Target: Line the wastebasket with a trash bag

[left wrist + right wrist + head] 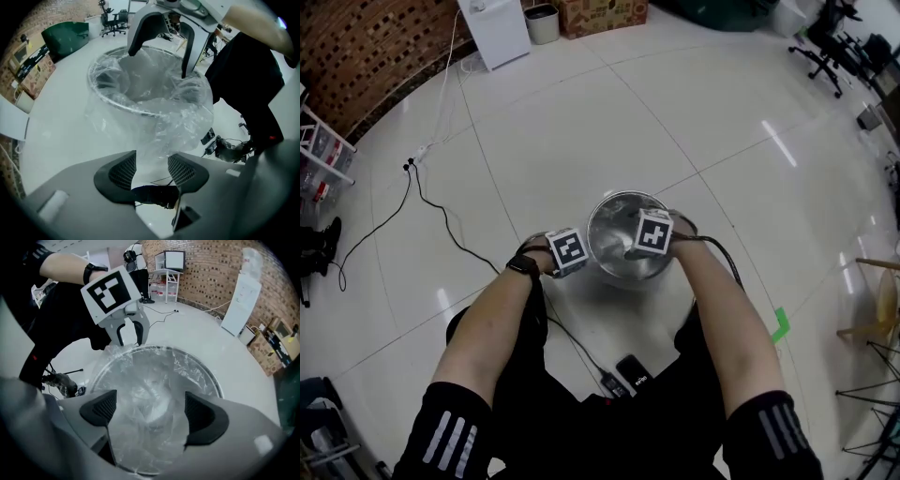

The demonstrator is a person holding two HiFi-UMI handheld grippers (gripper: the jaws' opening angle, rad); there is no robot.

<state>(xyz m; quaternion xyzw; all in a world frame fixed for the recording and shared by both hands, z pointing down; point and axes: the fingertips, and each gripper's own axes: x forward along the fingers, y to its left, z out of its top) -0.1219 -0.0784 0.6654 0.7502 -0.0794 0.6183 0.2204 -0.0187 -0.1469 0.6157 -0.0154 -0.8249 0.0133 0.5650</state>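
Plastic bag (pixel 154 117) sits in the basket (pixel 623 195), top edge folded out over the rim, film crumpled inside. Basket stands on the white floor (pixel 581 122), close in front of the person. Left gripper (pixel 151 157) is just outside the rim, fingers moderately apart, nothing pinched. Right gripper (pixel 150 397) is over the mouth, fingers wide, empty, only film below.
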